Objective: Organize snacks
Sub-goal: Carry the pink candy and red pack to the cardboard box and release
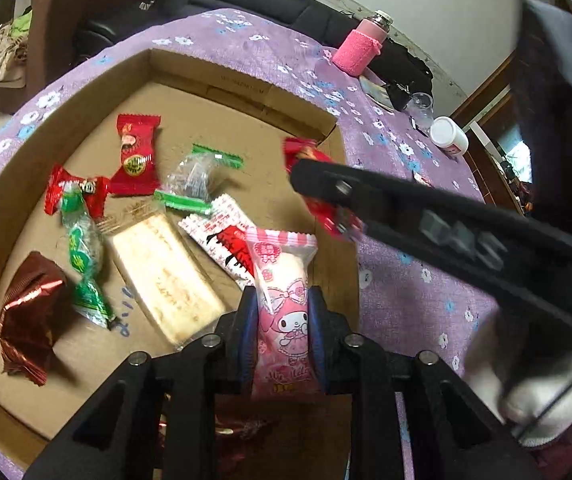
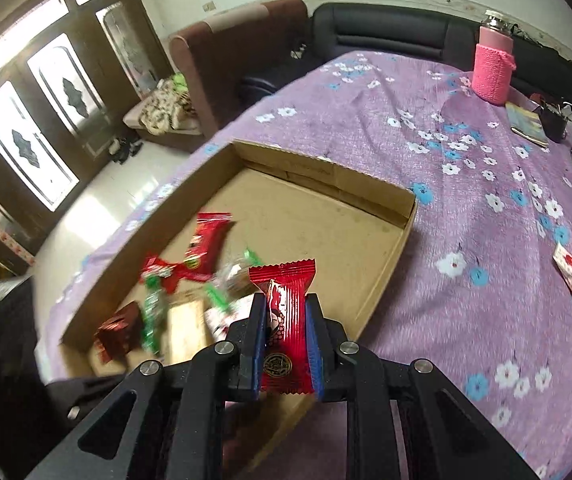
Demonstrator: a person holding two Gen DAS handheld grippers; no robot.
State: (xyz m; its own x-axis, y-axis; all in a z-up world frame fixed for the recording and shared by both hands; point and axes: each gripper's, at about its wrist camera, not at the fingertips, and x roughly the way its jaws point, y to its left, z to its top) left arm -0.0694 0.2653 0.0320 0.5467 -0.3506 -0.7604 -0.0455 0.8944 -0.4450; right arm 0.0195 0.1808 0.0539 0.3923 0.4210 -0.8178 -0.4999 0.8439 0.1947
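A shallow cardboard box (image 1: 242, 68) (image 2: 325, 168) lies on the purple flowered cloth and holds several wrapped snacks. My left gripper (image 1: 282, 300) is shut on a pink My Melody snack packet (image 1: 286, 308) and holds it over the box's right side. My right gripper (image 2: 286, 312) is shut on a red snack packet (image 2: 286, 320) above the box's near right edge. In the left wrist view the right gripper (image 1: 325, 196) reaches in from the right with that red packet (image 1: 305, 156) over the box's right wall.
A pink-sleeved flask (image 2: 491, 68) (image 1: 359, 46), a white jar (image 1: 449, 136), a clear cup (image 1: 421, 104) and dark clutter (image 2: 553, 116) stand at the table's far right. A red-and-white packet (image 2: 571, 274) lies on the cloth to the right. Sofas (image 2: 381, 32) stand beyond the table.
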